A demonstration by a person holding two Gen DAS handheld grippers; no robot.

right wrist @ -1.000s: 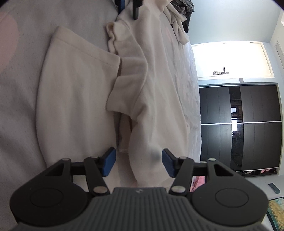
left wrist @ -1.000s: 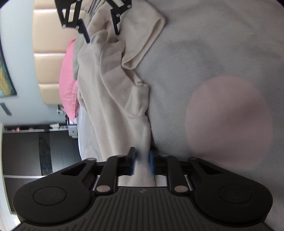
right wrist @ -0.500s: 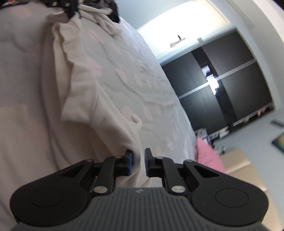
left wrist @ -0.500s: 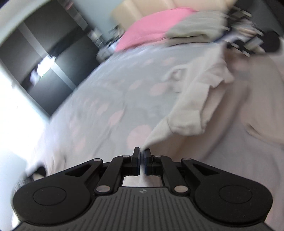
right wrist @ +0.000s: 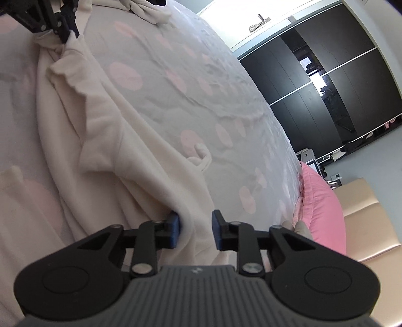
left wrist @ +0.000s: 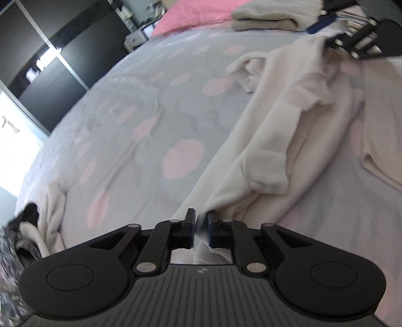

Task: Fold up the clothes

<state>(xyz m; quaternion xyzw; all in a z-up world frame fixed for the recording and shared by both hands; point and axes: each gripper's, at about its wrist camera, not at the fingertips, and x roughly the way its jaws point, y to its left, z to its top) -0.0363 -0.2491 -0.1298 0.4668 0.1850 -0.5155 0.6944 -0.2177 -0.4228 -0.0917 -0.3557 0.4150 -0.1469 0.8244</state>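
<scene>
A cream garment (left wrist: 276, 120) hangs stretched between my two grippers above the grey bedspread with pink dots (left wrist: 150, 113). My left gripper (left wrist: 200, 223) has one end of it pinched between its blue pads; the jaws are opening slightly with the fabric still between them. From the right wrist, this gripper (right wrist: 69, 27) is at the top left, gripping the garment's far corner. My right gripper (right wrist: 195, 227) holds a thick fold of the garment (right wrist: 100, 120); its jaws are also opening slightly around the fabric. It shows in the left view as the right gripper (left wrist: 325, 35).
A pink pillow (right wrist: 319, 201) and a beige headboard (right wrist: 364, 213) lie at one end of the bed, with a folded beige stack (left wrist: 266, 15) near the pillow. Loose clothes (left wrist: 30, 226) sit at the other end. Another cream piece (left wrist: 384, 125) lies beside the held garment. Dark wardrobe doors (right wrist: 339, 88) stand behind.
The right jaws closed from wide onto the garment. Both grippers rolled and rose, lifting the garment's edge off the bed so it now spans between them.
</scene>
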